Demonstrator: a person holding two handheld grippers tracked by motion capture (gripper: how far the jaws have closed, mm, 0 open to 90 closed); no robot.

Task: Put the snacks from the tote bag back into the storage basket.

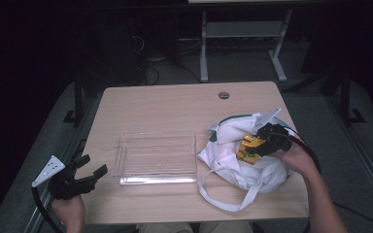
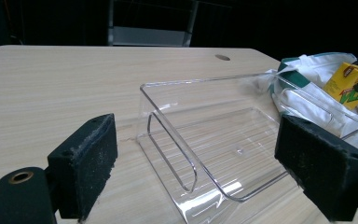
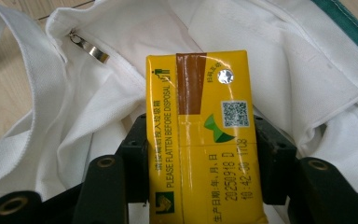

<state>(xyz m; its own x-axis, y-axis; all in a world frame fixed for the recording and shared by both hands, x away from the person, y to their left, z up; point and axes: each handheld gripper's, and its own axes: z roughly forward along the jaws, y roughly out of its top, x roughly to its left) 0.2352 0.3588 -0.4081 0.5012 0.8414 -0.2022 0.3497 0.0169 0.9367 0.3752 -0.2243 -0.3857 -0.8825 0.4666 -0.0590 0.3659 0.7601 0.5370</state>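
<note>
Left gripper (image 1: 88, 171): we hold it at the table's (image 1: 175, 104) near-left corner, jaws wide apart, nothing between them. Clear tray (image 1: 156, 156): mid-table toward the near edge, nothing inside it, open wood behind it up to the far edge. White tote bag (image 1: 233, 160): at the right edge, mouth open, straps trailing toward the near edge. Yellow juice carton (image 3: 200, 135): we find it over the bag's opening, long axis running along the right gripper's (image 3: 200, 154) jaws, which are clamped on its two narrow sides.
</note>
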